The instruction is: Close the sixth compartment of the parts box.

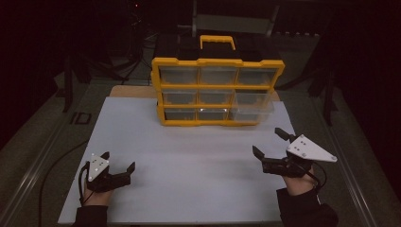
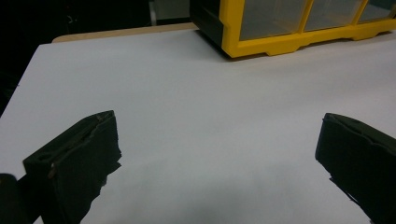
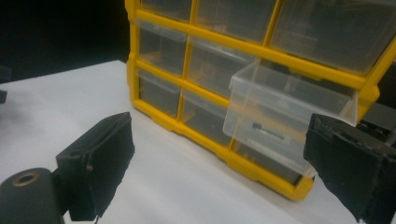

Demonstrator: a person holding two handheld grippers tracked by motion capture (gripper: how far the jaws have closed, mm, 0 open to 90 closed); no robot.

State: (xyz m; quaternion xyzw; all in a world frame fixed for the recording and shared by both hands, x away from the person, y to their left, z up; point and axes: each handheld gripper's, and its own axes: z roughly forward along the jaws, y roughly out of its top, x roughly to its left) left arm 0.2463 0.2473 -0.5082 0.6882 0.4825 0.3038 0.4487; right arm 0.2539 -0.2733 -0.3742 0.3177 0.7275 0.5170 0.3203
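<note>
High view: a white tabletop [image 1: 189, 179] carries a yellow organizer [image 1: 217, 92] at its far middle, whose lower right drawer [image 1: 253, 109] stands partly pulled out, while the left claw [image 1: 118, 161] and right claw [image 1: 269, 143] rest near the front edge, both spread wide and holding nothing. Judged as the step in hand, closing or withdrawing that drawer would go best with the right claw, the nearer one, brought squarely onto the drawer front and moved straight along its slide. Right gripper view adds the clear drawer [image 3: 285, 121] jutting from the frame between its jaws, whereas the left gripper view gives just the organizer's lower corner [image 2: 261, 44].
</note>
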